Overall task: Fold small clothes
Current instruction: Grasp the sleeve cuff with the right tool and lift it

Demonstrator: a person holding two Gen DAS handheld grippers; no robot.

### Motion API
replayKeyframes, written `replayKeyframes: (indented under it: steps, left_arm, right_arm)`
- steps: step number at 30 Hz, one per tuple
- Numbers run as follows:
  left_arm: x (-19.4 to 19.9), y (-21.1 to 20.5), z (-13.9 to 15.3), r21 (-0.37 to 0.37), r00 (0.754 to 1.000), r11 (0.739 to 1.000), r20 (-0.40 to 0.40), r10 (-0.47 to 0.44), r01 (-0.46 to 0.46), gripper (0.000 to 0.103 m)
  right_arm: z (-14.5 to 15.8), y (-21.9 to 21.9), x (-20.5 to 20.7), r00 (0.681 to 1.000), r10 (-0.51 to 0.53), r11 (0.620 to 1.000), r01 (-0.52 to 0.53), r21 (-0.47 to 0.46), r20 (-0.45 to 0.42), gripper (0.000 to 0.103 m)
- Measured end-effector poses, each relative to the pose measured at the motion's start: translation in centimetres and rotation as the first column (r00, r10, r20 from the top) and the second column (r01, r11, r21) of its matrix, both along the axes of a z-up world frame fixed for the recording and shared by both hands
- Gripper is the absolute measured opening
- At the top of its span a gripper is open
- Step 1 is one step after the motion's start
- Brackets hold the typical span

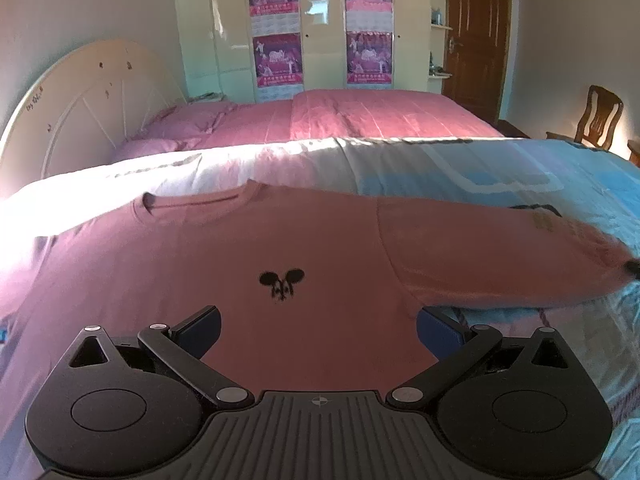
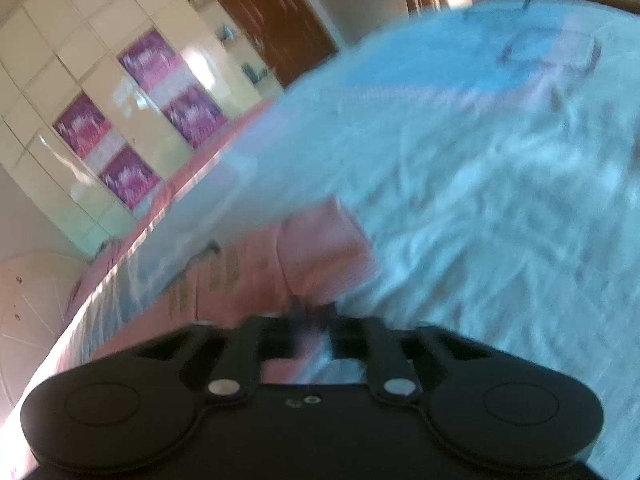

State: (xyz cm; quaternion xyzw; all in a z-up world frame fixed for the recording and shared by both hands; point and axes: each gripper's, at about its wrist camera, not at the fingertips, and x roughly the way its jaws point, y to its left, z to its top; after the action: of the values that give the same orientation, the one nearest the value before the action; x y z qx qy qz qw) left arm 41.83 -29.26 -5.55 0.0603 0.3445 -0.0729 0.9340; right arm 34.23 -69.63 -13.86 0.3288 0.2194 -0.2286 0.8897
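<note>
A pink long-sleeved shirt [image 1: 240,248] with a small black print lies flat on the bed, collar toward the headboard. My left gripper [image 1: 318,326] is open and empty, just above the shirt's lower body. The shirt's right sleeve [image 1: 500,256] stretches out to the right, and its cuff end is held by my right gripper, whose dark tip [image 1: 632,267] shows at the frame edge. In the blurred right wrist view my right gripper [image 2: 314,320] is shut on the sleeve cuff [image 2: 320,256].
A light blue and white quilt [image 1: 480,176] covers the bed under the shirt. A pink bedspread [image 1: 360,116] lies behind it, with a white headboard [image 1: 80,100] at left, a wardrobe [image 1: 312,24] and a wooden chair [image 1: 596,120] at right.
</note>
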Motion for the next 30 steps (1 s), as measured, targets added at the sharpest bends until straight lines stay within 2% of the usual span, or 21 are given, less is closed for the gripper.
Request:
replayKeyframes:
  steps: [1,2,3,4,7,11,15,18,21,26,30]
  left_arm:
    - [0.2,0.2,0.1,0.003,1.000,1.000,0.006,0.004,-0.004,0.103]
    - [0.5,0.6,0.2,-0.005,1.000,1.000,0.008,0.007,-0.007,0.103]
    - [0.8,1.1,0.2,-0.017,1.000,1.000,0.003,0.010,-0.010,0.103]
    - [1.2,1.6,0.2,-0.029,1.000,0.999,-0.006,0.017,-0.017,0.103]
    - [2.4,3.0,0.0,-0.022,0.998,0.999,-0.043,0.044,-0.045,0.103]
    - [3.4,5.3,-0.5,-0.028,0.996,0.997,-0.047,0.071,-0.072,0.103]
    - [4.2,8.3,-1.2,-0.048,0.995,0.995,-0.054,0.080,-0.083,0.103]
    - [4.9,11.1,-1.8,-0.090,0.992,0.990,-0.074,0.102,-0.109,0.103]
    - [5.5,14.2,-2.5,-0.108,0.991,0.987,-0.078,0.107,-0.115,0.103]
    - [6.4,19.5,-3.5,-0.136,0.993,0.987,-0.087,0.076,-0.088,0.102]
    - [7.2,23.6,-3.8,-0.172,0.993,0.979,-0.075,0.095,-0.107,0.102]
  right_arm:
    - [0.6,0.6,-0.1,1.000,-0.014,0.996,0.012,-0.089,-0.016,0.006]
    - [0.4,0.4,0.4,0.998,-0.022,0.993,0.015,-0.113,-0.062,0.006]
    - [-0.3,-0.1,0.9,0.995,-0.021,0.997,0.014,-0.074,-0.102,0.006]
    - [-0.6,-0.4,1.2,0.994,-0.023,0.998,0.017,-0.059,-0.104,0.006]
    - [0.4,0.3,2.2,0.992,-0.020,0.994,0.007,-0.113,-0.121,0.007]
    - [1.3,1.2,3.1,0.992,-0.022,0.989,0.004,-0.148,-0.120,0.007]
    - [3.1,3.4,3.9,0.995,0.031,0.976,-0.050,-0.211,-0.096,0.007]
    - [4.8,7.1,5.7,0.991,0.112,0.956,-0.129,-0.262,-0.078,0.007]
    - [6.2,12.6,7.9,0.974,0.217,0.920,-0.229,-0.319,-0.072,0.007]
    - [6.9,23.0,11.8,0.919,0.383,0.848,-0.390,-0.359,-0.094,0.007]
    - [6.2,30.7,14.0,0.864,0.484,0.781,-0.498,-0.377,-0.137,0.007]
